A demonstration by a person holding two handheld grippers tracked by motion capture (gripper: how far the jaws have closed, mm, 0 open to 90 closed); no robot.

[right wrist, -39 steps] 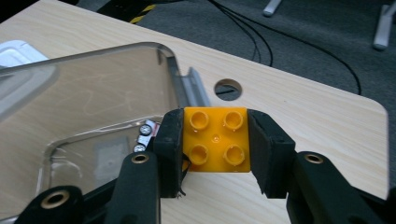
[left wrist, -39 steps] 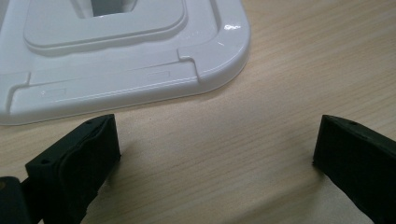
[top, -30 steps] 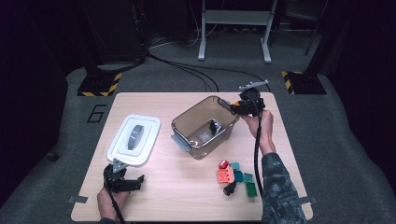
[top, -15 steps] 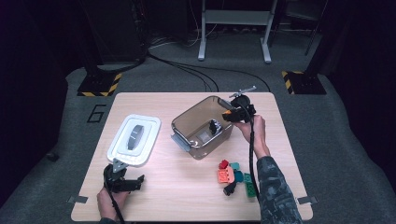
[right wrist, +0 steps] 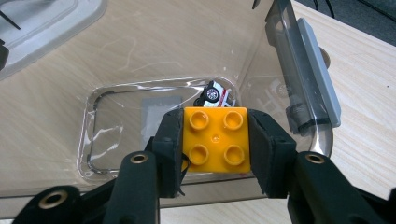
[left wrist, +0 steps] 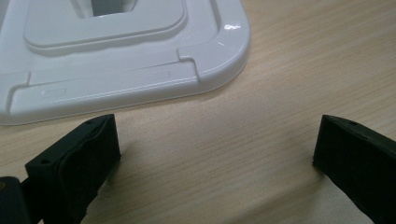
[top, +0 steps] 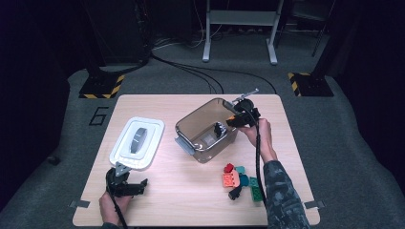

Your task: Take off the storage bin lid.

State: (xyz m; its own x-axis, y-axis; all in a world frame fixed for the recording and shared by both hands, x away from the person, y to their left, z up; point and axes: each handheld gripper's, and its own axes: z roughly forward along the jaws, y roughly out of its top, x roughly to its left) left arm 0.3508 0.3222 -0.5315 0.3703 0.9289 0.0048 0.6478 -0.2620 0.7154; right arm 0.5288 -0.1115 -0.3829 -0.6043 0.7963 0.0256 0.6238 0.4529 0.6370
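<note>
The right gripper (right wrist: 215,140) is pinching a yellow brick (right wrist: 216,139) over the clear bin (right wrist: 299,79), above what looks like a toy car (right wrist: 215,95), while the left gripper (left wrist: 217,144) is resting spread beside the white lid (left wrist: 116,56).

A yellow four-stud brick (right wrist: 216,139) is clamped by its two side faces, studs turned toward the right gripper view's camera, square and level. It is held above the open clear plastic bin (right wrist: 299,88), over the bin's near rim. A small white toy car (right wrist: 215,95) is seen on the bin floor just behind the brick, wheel showing.
</note>
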